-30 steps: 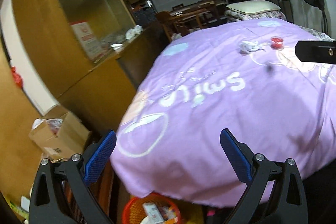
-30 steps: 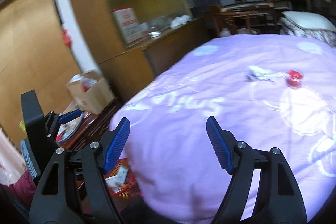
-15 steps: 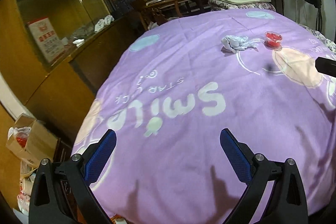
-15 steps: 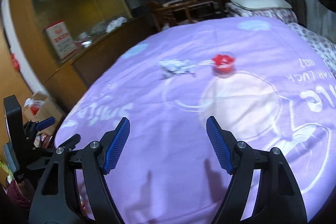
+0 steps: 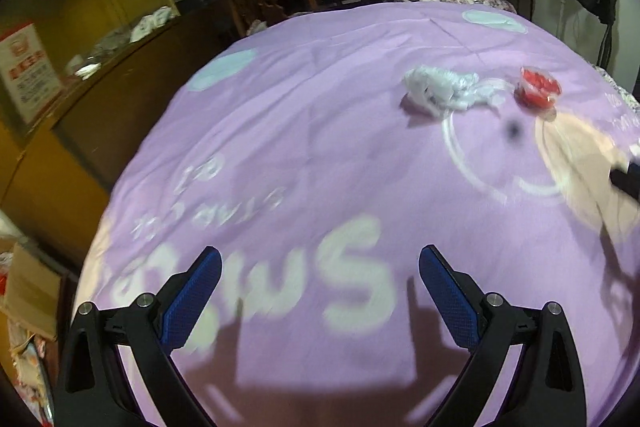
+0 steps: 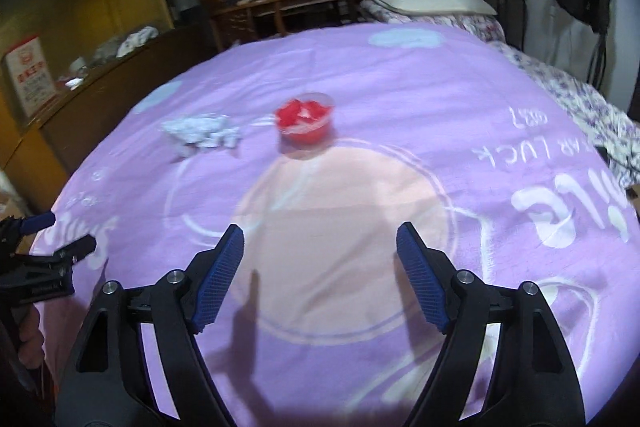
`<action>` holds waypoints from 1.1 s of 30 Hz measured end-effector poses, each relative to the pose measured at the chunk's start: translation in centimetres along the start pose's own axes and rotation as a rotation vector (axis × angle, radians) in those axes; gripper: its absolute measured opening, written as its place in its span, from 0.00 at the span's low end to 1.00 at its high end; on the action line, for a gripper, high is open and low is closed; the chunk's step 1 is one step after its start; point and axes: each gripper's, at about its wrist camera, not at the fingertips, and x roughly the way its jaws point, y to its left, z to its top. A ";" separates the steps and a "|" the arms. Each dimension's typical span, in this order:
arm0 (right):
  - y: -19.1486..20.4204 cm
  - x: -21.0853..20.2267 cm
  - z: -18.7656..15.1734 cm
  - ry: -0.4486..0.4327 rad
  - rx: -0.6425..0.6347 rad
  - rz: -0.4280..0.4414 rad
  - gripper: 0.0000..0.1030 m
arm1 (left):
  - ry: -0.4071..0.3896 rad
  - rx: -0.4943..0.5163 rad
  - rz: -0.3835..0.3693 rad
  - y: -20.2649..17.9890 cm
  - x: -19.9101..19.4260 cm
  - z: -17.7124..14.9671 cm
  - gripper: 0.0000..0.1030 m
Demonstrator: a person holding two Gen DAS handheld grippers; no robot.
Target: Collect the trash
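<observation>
Nothing has been collected yet, as far as these views show. Two pieces of trash lie on the purple blanket (image 6: 360, 87) that covers the bed: a crumpled white wad of paper (image 6: 200, 133) and a small clear cup with red contents (image 6: 306, 121). The wad sits just to the left of the cup, near it but not touching, and both rest at the far edge of the pale peach circle printed on the blanket. In the left wrist view the same pair shows up toward the upper right, wad of paper (image 5: 440, 91) and cup (image 5: 538, 91), well apart from the claw there.

The right claw (image 6: 320, 267) hovers above the near part of the peach circle with the cup ahead of it and slightly to the left; its jaws are spreading wider and there is nothing between them. The left claw (image 5: 320, 287) hangs over the large white lettering on the blanket, jaws wide apart and empty.

So the work stands at the approach stage. Judging by the layout, the right claw is better lined up for the cup and the left for the wad. Still to do: reach each piece, close on it, lift it, and carry it to a bin. No bin can be made out in these two views.
</observation>
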 end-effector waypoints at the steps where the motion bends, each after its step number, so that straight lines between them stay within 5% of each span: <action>1: -0.6 0.6 0.0 0.030 0.028 0.019 0.75 | -0.001 0.002 -0.013 -0.4 0.5 0.7 0.94; 12: -2.0 1.0 -0.2 0.032 0.114 0.077 0.76 | -0.073 0.007 -0.178 -6.9 5.6 9.6 0.94; 18: -2.2 1.2 -0.1 0.031 0.134 0.089 0.76 | -0.026 0.010 -0.145 -8.1 9.3 11.2 0.93; 21: -2.4 1.2 0.0 0.030 0.144 0.101 0.76 | -0.028 -0.025 -0.171 -6.0 9.6 10.6 0.67; 26: -2.5 1.1 -0.1 0.029 0.150 0.107 0.76 | -0.034 -0.055 -0.163 -1.5 8.0 7.8 0.50; 31: -2.3 1.1 0.0 0.032 0.138 0.094 0.77 | -0.027 -0.095 -0.181 1.5 6.5 4.9 0.52; 33: -2.1 1.2 0.0 0.034 0.133 0.090 0.77 | -0.032 -0.105 -0.195 1.6 6.1 4.9 0.73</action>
